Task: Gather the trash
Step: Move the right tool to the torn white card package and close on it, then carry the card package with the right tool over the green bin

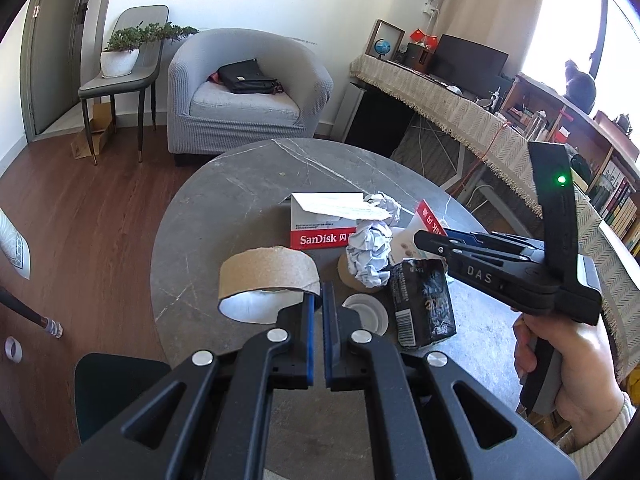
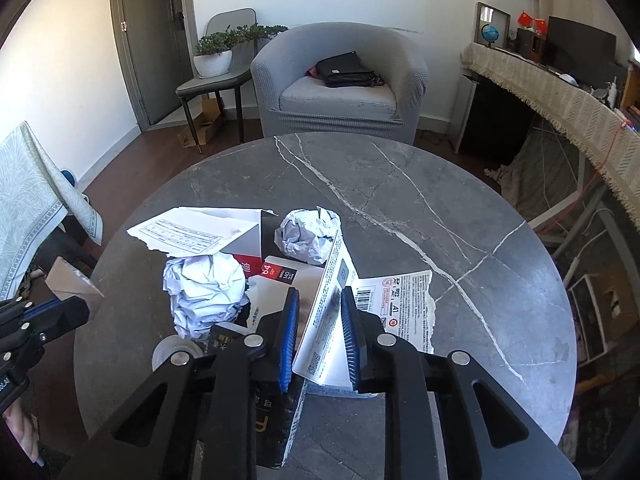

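The left gripper (image 1: 319,300) holds a brown cardboard tape ring (image 1: 268,276) by its wall; the blue fingers (image 1: 308,328) are clenched on the edge of the ring, with only a thin gap between them. The ring hangs in the air above the near left part of the round grey marble worktop (image 2: 400,184).

The right gripper (image 2: 319,320) stands over the pile of trash in the middle of the worktop. Its fingers (image 2: 289,332) are apart, and a torn white card package (image 2: 328,312) stands upright between them. I cannot tell whether the pads really press it.

The other trash lies close together on the worktop. A crumpled paper ball (image 2: 206,296) is just beside the left finger of the right gripper, and a second crumpled paper ball (image 2: 308,236) lies behind it. A torn SanDisk box (image 1: 320,224) with a red stripe lies under a torn printed sheet (image 2: 188,232). A black foil wrapper (image 1: 424,304) lies near the front edge, and a small white round lid (image 1: 366,314) is beside it.

Behind the worktop stands a grey armchair (image 2: 340,80) with a black bag (image 2: 346,69) on the seat.
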